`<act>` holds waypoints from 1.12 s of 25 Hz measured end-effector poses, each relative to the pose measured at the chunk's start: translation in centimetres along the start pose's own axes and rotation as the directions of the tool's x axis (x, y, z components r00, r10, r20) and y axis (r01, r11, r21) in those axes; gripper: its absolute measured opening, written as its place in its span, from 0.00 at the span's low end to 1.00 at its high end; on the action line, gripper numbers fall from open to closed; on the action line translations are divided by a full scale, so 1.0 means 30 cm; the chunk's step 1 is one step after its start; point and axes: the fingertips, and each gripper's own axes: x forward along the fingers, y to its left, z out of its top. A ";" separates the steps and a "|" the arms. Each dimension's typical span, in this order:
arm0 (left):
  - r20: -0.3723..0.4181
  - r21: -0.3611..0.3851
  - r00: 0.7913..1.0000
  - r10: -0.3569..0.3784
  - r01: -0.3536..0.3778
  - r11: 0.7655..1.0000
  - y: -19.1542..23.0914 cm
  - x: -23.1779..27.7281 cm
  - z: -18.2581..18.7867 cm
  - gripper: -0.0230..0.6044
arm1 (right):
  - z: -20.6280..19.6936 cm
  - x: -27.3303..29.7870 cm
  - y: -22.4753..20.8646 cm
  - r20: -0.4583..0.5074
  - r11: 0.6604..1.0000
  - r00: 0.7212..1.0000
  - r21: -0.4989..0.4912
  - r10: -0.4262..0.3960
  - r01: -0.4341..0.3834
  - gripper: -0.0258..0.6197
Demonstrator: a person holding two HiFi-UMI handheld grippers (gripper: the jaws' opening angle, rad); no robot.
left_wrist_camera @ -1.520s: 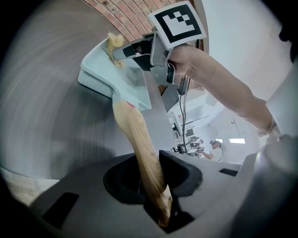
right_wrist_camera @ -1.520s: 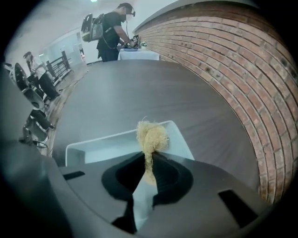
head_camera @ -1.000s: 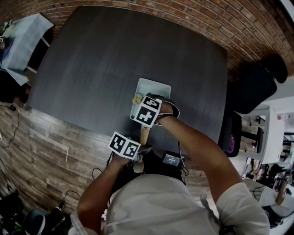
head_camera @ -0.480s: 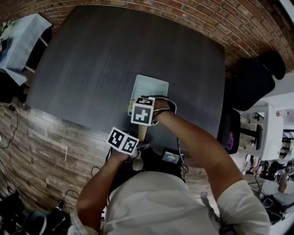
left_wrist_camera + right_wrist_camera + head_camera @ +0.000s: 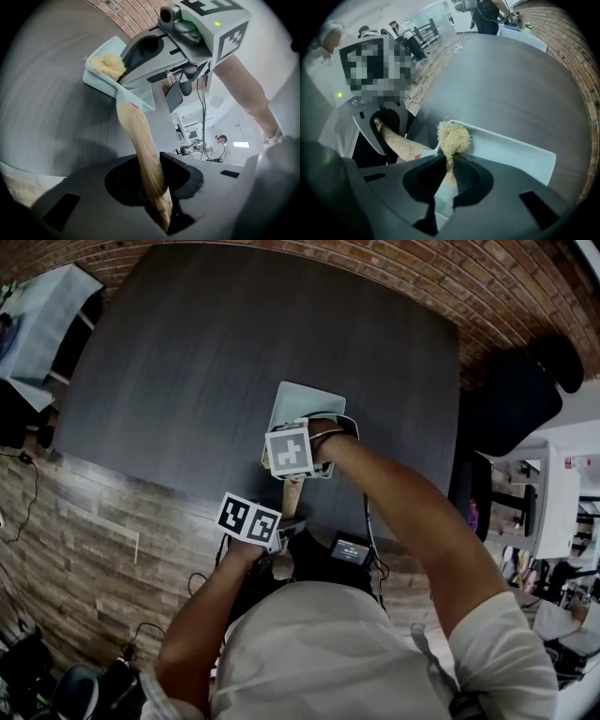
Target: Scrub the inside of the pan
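Observation:
A pale rectangular pan (image 5: 309, 401) with a wooden handle (image 5: 292, 495) lies on the dark table (image 5: 187, 362). My left gripper (image 5: 158, 190) is shut on the handle (image 5: 140, 140) near its end, and its jaws are closing a little tighter on it. My right gripper (image 5: 449, 169) is shut on a tan fibrous scrubber (image 5: 453, 137). It presses the scrubber against the pan's inside (image 5: 511, 152) at the corner by the handle. In the left gripper view the scrubber (image 5: 108, 64) sits in the pan's (image 5: 98, 80) left corner under the right gripper (image 5: 150, 49).
The pan is near the table's front edge, and wood floor (image 5: 103, 540) with cables lies below it. A brick wall (image 5: 394, 277) runs behind the table. A black chair (image 5: 516, 409) stands at the right. A covered table (image 5: 42, 320) is at the far left.
My right gripper has slid the scrubber leftward and nearer across the pan, toward the handle-side corner. The left gripper keeps hold of the handle and has barely moved.

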 end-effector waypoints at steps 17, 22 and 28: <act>0.177 -0.174 0.984 0.037 -0.006 0.985 0.023 -0.016 0.018 0.16 | -0.167 0.007 0.092 0.044 0.963 0.985 0.207 0.168 -0.174 0.11; 0.201 -0.184 0.978 0.056 -0.019 0.983 0.029 -0.020 0.022 0.16 | -0.175 -0.008 0.081 0.062 0.957 0.987 0.246 0.145 -0.156 0.11; 0.215 -0.192 0.974 0.067 -0.026 0.981 0.028 -0.020 0.023 0.16 | -0.216 -0.040 0.011 0.046 0.958 0.998 0.281 0.053 -0.063 0.11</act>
